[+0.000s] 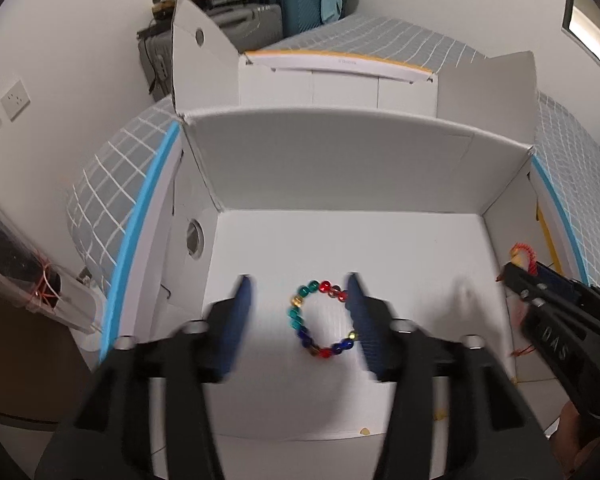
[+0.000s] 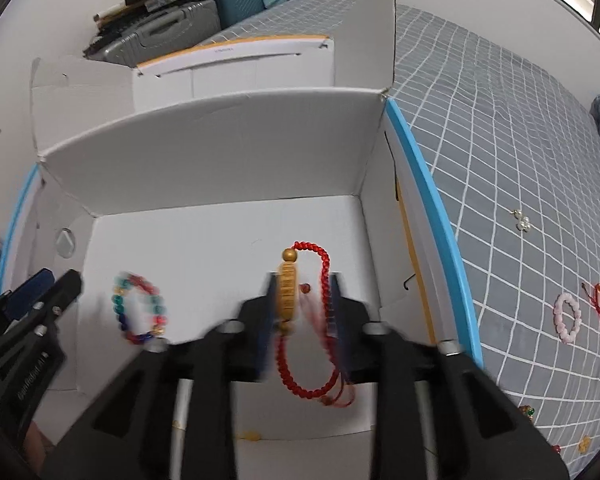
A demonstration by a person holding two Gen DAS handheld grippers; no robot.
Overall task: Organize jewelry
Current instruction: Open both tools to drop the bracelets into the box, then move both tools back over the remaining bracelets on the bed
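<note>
A bracelet of coloured glass beads [image 1: 320, 320] lies flat on the floor of an open white cardboard box [image 1: 340, 168]. My left gripper [image 1: 298, 280] stands open over it, one blue finger on either side and neither pad pressing. In the right wrist view, a red cord bracelet with a long wooden bead [image 2: 287, 288] hangs blurred between the fingers of my right gripper [image 2: 303, 280]. Its jaws stand apart and do not clamp it. The beaded bracelet [image 2: 140, 308] shows to its left, beside the left gripper [image 2: 56, 280]. The right gripper [image 1: 512, 272] appears at the box's right wall.
The box [image 2: 220, 152] sits on a bed with a grey checked cover [image 2: 500, 160]. On the cover lie a pink bead bracelet [image 2: 567, 316], a red cord bracelet [image 2: 598, 300], pearl earrings [image 2: 522, 222] and more small pieces [image 2: 526, 412]. Another white box [image 1: 340, 80] and suitcases stand behind.
</note>
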